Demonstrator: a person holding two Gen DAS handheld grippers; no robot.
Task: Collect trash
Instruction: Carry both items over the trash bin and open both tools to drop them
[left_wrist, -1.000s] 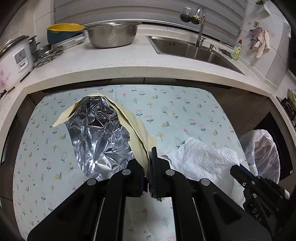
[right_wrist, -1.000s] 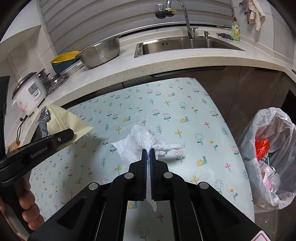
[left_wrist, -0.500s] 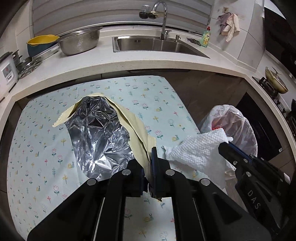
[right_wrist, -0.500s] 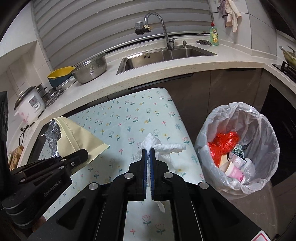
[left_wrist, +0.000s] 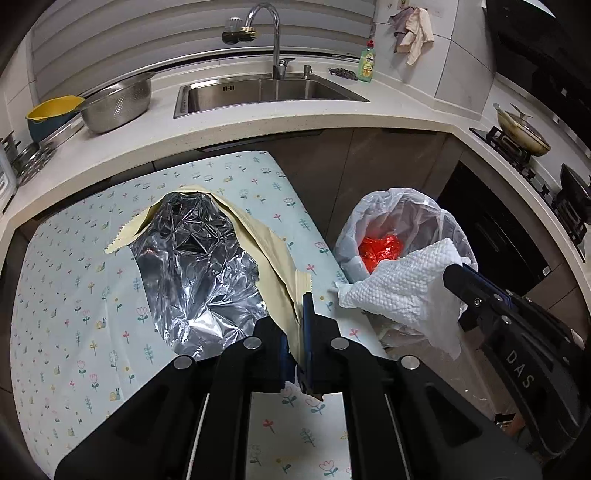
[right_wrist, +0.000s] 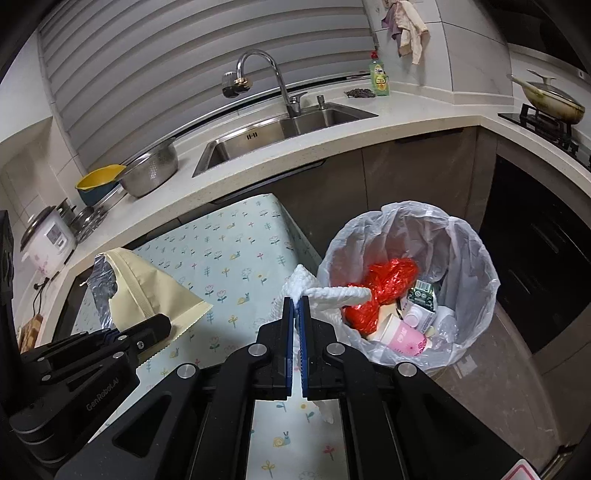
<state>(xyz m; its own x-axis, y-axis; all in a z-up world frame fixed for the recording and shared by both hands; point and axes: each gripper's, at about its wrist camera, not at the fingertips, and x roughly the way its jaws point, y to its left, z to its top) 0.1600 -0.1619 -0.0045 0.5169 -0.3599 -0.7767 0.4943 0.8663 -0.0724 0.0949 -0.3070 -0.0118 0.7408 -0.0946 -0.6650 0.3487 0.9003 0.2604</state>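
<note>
White paper towel pinched in right gripper; left gripper clamps foil-lined pouch.

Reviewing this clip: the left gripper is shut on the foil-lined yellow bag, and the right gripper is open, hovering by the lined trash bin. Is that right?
One detail is wrong. The right gripper is not open: the right wrist view shows it shut on the white paper towel, held at the trash bin rim. The left gripper is indeed shut on the foil-lined yellow bag.
</note>
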